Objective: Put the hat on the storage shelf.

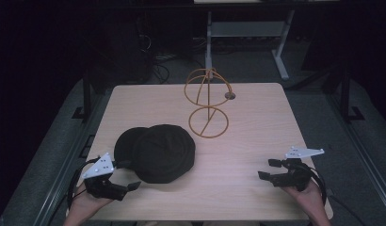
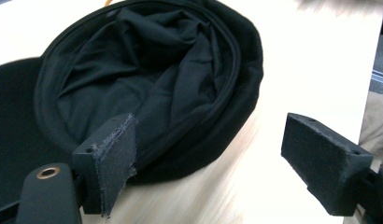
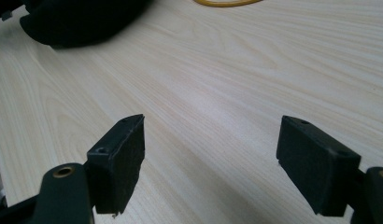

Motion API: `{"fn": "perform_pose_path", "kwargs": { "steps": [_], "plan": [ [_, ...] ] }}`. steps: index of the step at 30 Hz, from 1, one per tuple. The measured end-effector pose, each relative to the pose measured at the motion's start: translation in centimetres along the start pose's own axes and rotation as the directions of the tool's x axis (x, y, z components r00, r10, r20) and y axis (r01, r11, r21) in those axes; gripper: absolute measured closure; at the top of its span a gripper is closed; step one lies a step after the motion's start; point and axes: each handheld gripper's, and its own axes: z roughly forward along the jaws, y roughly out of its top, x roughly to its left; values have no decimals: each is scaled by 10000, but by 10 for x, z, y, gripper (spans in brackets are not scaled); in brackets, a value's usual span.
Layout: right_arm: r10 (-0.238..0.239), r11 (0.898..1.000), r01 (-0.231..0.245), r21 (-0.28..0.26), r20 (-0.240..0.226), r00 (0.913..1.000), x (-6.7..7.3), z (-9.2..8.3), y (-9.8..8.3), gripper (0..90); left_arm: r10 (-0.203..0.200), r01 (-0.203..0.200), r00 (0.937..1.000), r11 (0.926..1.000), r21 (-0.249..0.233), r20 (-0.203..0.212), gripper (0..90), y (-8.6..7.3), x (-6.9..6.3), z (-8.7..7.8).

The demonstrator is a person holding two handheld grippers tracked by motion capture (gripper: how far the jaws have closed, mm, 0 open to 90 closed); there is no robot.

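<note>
Hat [image 1: 163, 153]: flat on table [image 1: 257, 188], near-left, opening up per left gripper view.
Stand [image 1: 207, 101]: wire, behind hat, bare; prob. the hat's perch.
L gripper [image 1: 127, 186]: jaws wide, empty, just by brim, prob. to grab.
R gripper [image 1: 269, 170]: wide, empty, well apart.

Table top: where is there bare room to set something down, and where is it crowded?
Bare wood lies between the black hat and the right gripper, and along the table's right side beside the wire stand. The near-left is crowded: the left gripper sits by the hat.
</note>
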Motion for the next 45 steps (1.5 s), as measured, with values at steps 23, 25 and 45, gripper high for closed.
{"fn": "perform_pose_path", "kwargs": {
  "steps": [23, 25, 45],
  "plan": [
    [-81, 10000, 81, 9, -97, 9999, 2, -1, 1, 229, 1141, -1257, 9896, 9821, 1403, 880, 239, 44, -13, 62],
    [-114, 9999, 115, 36, -133, 9998, 3, 0, 1, 229, 1167, -1316, 9882, 9783, 1598, 988, 280, 46, -14, 68],
    [-327, 9989, 336, 332, -271, 9991, 8, 6, 2, 230, 1236, -1631, 9847, 9013, 4013, 1226, 596, 43, -20, 111]
  ]
}}
